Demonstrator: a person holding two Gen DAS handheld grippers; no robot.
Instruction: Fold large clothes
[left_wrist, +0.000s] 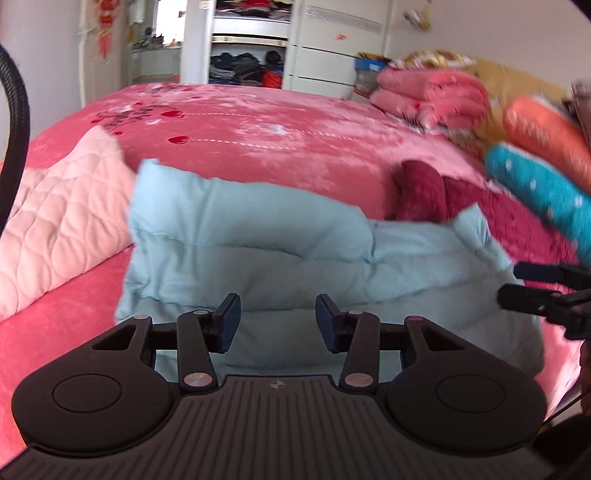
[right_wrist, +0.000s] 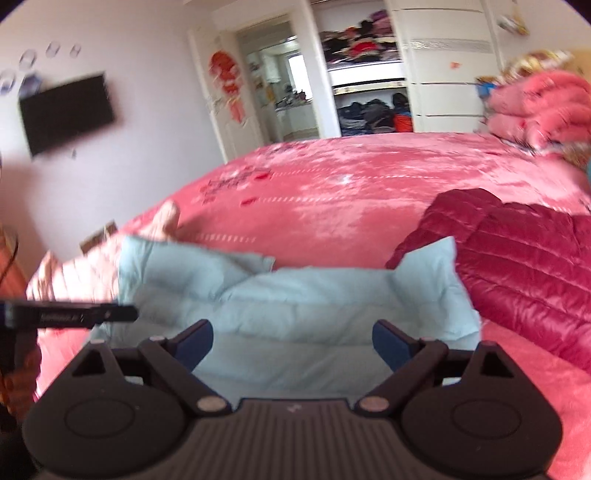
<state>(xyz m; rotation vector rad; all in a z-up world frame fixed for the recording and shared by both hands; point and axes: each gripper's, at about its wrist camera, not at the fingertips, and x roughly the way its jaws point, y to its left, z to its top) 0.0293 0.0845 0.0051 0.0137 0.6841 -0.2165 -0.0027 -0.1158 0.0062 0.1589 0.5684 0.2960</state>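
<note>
A light blue padded garment (left_wrist: 280, 251) lies folded on the pink bed (left_wrist: 258, 129), its sleeves laid across the body. It also shows in the right wrist view (right_wrist: 295, 302). My left gripper (left_wrist: 277, 323) is open and empty, just above the garment's near edge. My right gripper (right_wrist: 292, 345) is open and empty over the garment's near part. The right gripper's fingers (left_wrist: 532, 286) show at the right edge of the left wrist view. The left gripper's fingers (right_wrist: 74, 315) show at the left edge of the right wrist view.
A dark red puffer jacket (right_wrist: 524, 266) lies right of the blue garment. A pale pink quilted garment (left_wrist: 62, 221) lies to its left. Folded pink blankets (left_wrist: 436, 96) and rolled pillows (left_wrist: 539, 184) are stacked far right. A wardrobe (left_wrist: 251, 40) stands behind the bed.
</note>
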